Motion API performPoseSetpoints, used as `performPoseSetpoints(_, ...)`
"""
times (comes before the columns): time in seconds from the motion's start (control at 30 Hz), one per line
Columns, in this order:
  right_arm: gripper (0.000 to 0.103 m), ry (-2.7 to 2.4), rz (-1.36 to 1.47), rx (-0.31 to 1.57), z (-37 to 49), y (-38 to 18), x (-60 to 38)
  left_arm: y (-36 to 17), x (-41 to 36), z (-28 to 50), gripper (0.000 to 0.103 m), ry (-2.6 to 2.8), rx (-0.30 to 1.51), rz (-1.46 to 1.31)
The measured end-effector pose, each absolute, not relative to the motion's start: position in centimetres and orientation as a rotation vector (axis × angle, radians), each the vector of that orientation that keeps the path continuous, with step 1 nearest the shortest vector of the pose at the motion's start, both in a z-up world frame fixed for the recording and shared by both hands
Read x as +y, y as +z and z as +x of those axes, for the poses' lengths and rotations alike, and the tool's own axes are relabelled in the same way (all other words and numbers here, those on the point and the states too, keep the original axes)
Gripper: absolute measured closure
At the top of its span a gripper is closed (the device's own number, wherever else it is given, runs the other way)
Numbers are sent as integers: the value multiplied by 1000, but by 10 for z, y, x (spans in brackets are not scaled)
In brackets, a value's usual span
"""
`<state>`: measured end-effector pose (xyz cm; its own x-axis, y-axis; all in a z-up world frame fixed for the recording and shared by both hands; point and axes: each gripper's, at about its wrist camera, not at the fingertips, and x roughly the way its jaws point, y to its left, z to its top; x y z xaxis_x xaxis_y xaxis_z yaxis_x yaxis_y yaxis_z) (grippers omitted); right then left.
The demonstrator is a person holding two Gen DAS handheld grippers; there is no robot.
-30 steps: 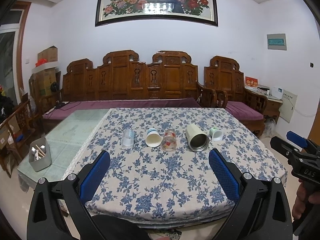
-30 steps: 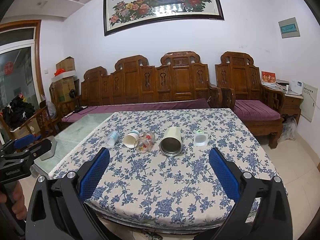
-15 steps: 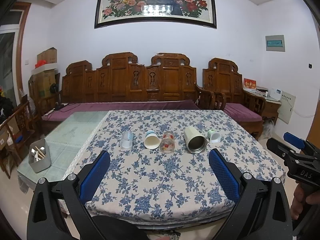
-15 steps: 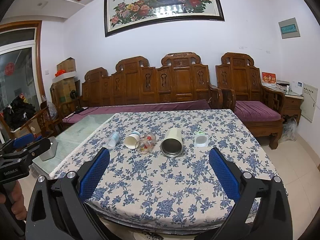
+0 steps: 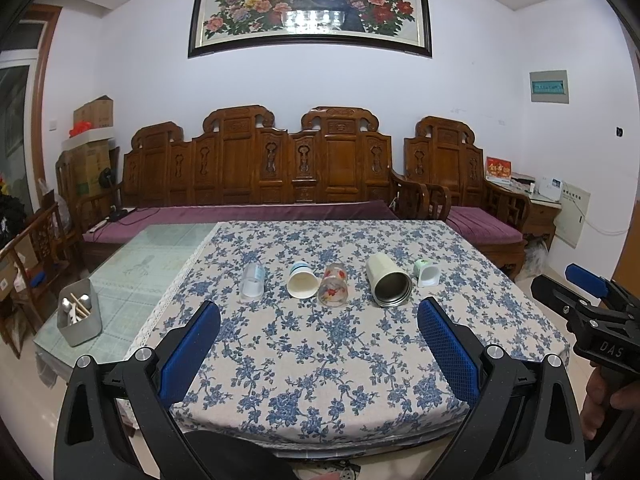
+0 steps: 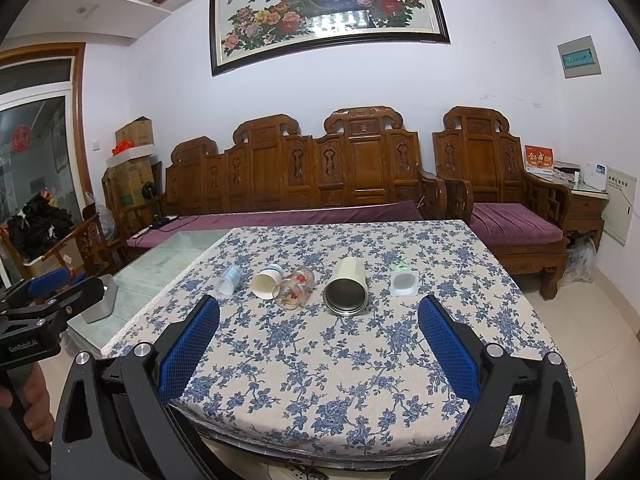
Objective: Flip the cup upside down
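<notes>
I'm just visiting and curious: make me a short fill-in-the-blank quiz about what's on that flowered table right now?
1. The number of cups lying in a row on the tablecloth is ____.
2. Every cup lies on its ____, none upright.
3. The largest, the cream metal tumbler, lies between the flowered glass and the small ____ cup.
4. Both the left gripper and the right gripper have jaws spread ____, holding nothing.

Answers: five; side; green; open

Left gripper (image 5: pixel 319 354): held level, jaws spread wide, nothing between the blue pads (image 5: pixel 188 354). Right gripper (image 6: pixel 319 354): held level alongside it, jaws equally wide, nothing gripped. Left hand (image 6: pixel 34 406): wrapped around the handle, seen at the right-wrist view's left edge. Right hand (image 5: pixel 608 402): closed on its handle, partly cropped.
</notes>
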<state>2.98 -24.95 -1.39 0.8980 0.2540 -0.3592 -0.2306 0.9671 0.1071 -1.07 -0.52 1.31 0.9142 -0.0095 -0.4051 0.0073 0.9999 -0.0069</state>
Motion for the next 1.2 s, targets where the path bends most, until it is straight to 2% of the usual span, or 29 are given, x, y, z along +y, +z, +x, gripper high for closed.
performPoseSetpoints(0.6, 3, 260, 63, 401, 35, -22, -248, 9, -7, -5, 8, -28, 446, -1)
performPoseSetpoints(1.2, 3, 297, 24, 511, 120, -75, -244, -59, 20, 99, 8, -65, 735, 31)
